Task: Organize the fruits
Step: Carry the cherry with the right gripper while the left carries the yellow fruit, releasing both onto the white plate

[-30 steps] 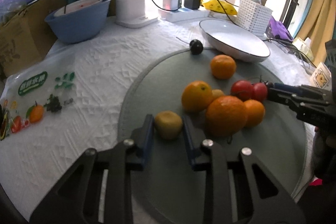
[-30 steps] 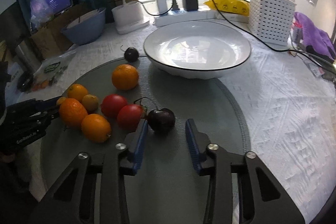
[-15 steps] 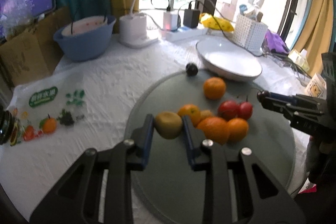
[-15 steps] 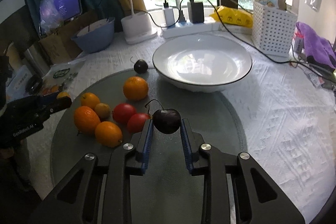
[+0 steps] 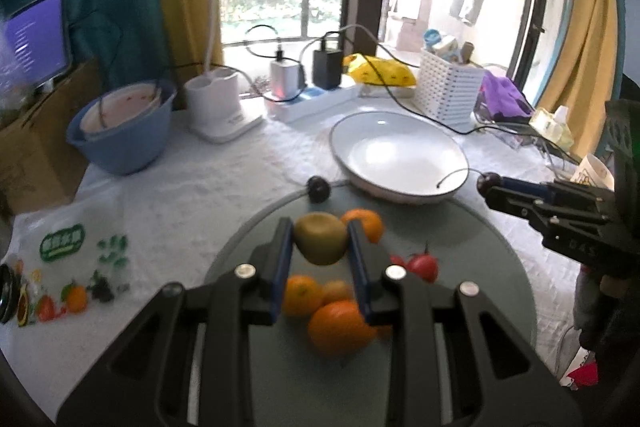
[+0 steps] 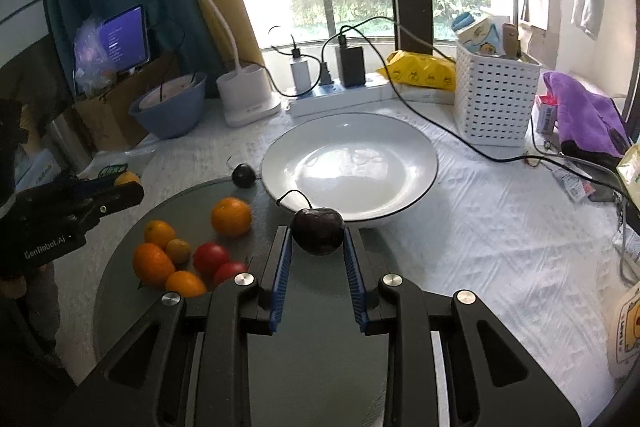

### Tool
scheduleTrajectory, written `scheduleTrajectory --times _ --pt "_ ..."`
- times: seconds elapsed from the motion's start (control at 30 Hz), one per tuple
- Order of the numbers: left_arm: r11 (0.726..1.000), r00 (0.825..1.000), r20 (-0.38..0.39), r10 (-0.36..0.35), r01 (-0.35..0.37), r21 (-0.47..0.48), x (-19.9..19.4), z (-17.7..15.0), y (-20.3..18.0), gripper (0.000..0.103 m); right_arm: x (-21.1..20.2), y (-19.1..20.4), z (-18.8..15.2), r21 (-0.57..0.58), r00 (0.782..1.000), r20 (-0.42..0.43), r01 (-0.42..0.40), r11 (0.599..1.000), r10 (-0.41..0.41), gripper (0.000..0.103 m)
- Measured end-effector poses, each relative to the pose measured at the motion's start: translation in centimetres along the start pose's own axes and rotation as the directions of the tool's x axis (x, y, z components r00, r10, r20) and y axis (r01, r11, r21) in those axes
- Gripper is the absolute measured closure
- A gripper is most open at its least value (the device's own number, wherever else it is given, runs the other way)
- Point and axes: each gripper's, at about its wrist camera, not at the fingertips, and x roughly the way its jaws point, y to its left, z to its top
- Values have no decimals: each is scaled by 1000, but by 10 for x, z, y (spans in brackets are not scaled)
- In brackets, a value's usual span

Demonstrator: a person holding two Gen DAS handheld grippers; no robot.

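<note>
My left gripper [image 5: 320, 241] is shut on a yellow-green fruit [image 5: 321, 238] and holds it above the grey round mat [image 5: 480, 287]. My right gripper [image 6: 317, 239] is shut on a dark cherry [image 6: 318, 231] with a curved stem, lifted near the front rim of the white bowl [image 6: 352, 163]. In the left wrist view the right gripper [image 5: 486, 185] is by the bowl [image 5: 400, 155]. On the mat lie several oranges [image 6: 231, 215] and two red tomatoes [image 6: 210, 257]. Another dark cherry [image 6: 244, 175] sits at the mat's far edge.
A blue basin [image 6: 170, 107], a white lamp base [image 6: 246, 97], a power strip with chargers [image 6: 340, 89] and a white basket [image 6: 496, 99] line the back. A black cable [image 6: 460, 135] runs past the bowl. A printed fruit bag [image 5: 68, 259] lies left.
Both grippers have risen with their fruit. The left one lifted the yellow-green fruit off the mat; the right one carried the cherry up and toward the bowl.
</note>
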Motion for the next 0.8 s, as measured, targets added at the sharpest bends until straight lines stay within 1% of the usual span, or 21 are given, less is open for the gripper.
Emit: scheduleTrajectory --times 0.3,0.57,0.8 --pt "997 998 -18 -61 61 43 31 21 -30 74 14 -22 8 24 1000 0 -5 1000 5 74" --pt "995 995 -46 -83 86 59 60 35 -45 74 30 -30 15 26 1000 -10 -28 999 28 74" --pt "992 991 -88 -101 107 61 83 42 -55 74 39 -32 14 29 999 -26 -42 999 43 74"
